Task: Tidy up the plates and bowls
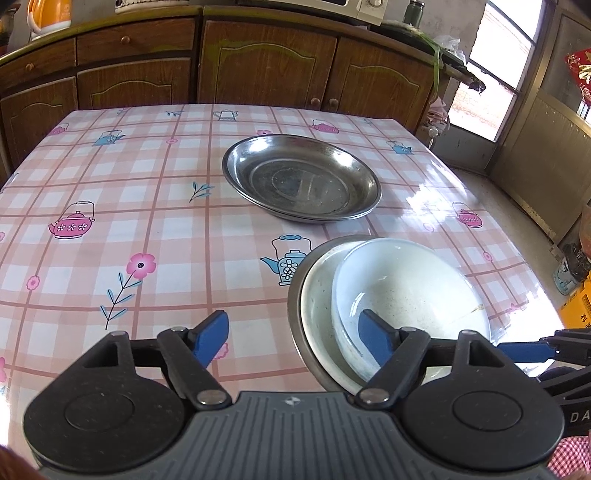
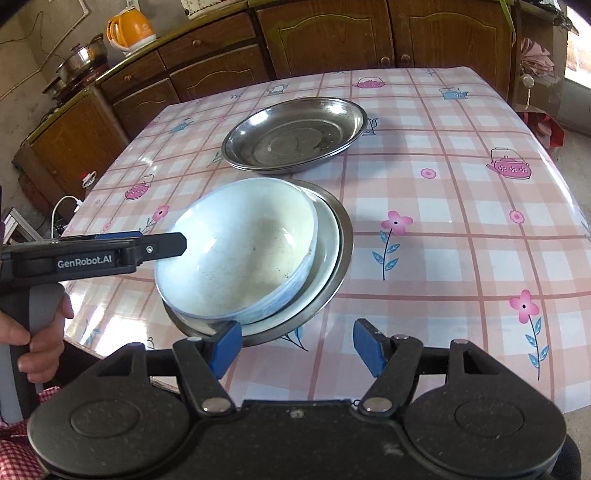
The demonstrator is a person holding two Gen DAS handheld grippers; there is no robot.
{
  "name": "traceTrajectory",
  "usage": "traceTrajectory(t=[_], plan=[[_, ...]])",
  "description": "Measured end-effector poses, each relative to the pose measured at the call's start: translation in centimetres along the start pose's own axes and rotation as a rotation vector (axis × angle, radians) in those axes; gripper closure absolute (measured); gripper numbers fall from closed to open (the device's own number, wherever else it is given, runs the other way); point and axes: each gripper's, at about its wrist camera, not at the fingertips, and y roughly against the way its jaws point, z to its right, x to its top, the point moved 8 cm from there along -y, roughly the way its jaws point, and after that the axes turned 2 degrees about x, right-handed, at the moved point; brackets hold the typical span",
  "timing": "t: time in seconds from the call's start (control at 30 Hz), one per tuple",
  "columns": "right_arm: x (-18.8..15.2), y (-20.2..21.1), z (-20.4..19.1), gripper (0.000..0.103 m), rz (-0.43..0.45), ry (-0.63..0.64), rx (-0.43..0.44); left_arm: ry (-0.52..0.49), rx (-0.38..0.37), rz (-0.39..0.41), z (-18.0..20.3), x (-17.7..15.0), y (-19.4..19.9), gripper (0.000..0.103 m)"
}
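Two or more stacked steel plates (image 1: pixel 301 179) (image 2: pixel 293 134) lie at the table's middle. Nearer me, a white bowl (image 1: pixel 410 291) (image 2: pixel 240 247) sits off centre in a white dish (image 1: pixel 314 306) (image 2: pixel 325 243), which rests on a steel plate (image 1: pixel 295 291) (image 2: pixel 343 236). My left gripper (image 1: pixel 291 325) (image 2: pixel 177 242) is open and straddles the near rim of this pile: one finger over the bowl's inside, the other over the tablecloth. My right gripper (image 2: pixel 295 332) (image 1: pixel 532 350) is open at the steel plate's near edge, its left finger (image 2: pixel 227 338) close by the rim. Neither holds anything.
The table wears a glossy pink checked cloth (image 1: pixel 147 221) (image 2: pixel 443 221). Wooden cabinets (image 1: pixel 258 62) (image 2: pixel 332 37) stand right behind it, with an orange kettle (image 2: pixel 129 29) and a steel pot (image 2: pixel 83 57) on top. A hand (image 2: pixel 33 339) grips the left gripper's handle.
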Motion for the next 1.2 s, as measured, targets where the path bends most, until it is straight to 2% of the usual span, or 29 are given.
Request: traceTrajectory(t=[0.23, 0.47, 0.57, 0.6, 0.73, 0.8, 0.87, 1.13, 1.2], plan=[[1.1, 1.7, 0.0, 0.022, 0.068, -0.021, 0.048, 0.005, -0.015, -0.005, 0.2, 0.0, -0.1, 0.021], [2.0, 1.0, 0.3, 0.019, 0.134, -0.069, -0.04, -0.017, -0.002, -0.039, 0.8, -0.2, -0.8, 0.02], [1.8, -0.1, 0.2, 0.019, 0.129, -0.047, -0.109, -0.046, 0.027, -0.056, 1.2, -0.5, -1.3, 0.008], [1.7, -0.4, 0.2, 0.019, 0.126, -0.055, -0.11, -0.056, 0.032, -0.057, 1.3, -0.6, -1.4, 0.008], [1.4, -1.7, 0.0, 0.019, 0.089, -0.123, -0.017, -0.104, 0.06, -0.066, 1.8, -0.8, -1.9, 0.007], [1.5, -2.1, 0.0, 0.018, 0.09, -0.115, -0.033, -0.117, 0.065, -0.076, 2.0, -0.9, -2.3, 0.007], [1.5, -2.3, 0.2, 0.013, 0.087, -0.122, -0.064, -0.117, 0.062, -0.092, 2.0, -1.0, -2.6, 0.005], [1.6, -3.7, 1.2, 0.006, 0.056, -0.169, -0.13, -0.071, 0.074, -0.14, 1.0, -1.3, -3.8, 0.0], [1.4, -3.9, 1.5, 0.006, 0.055, -0.203, -0.107, -0.07, 0.068, -0.143, 0.9, -1.2, -4.0, 0.0]])
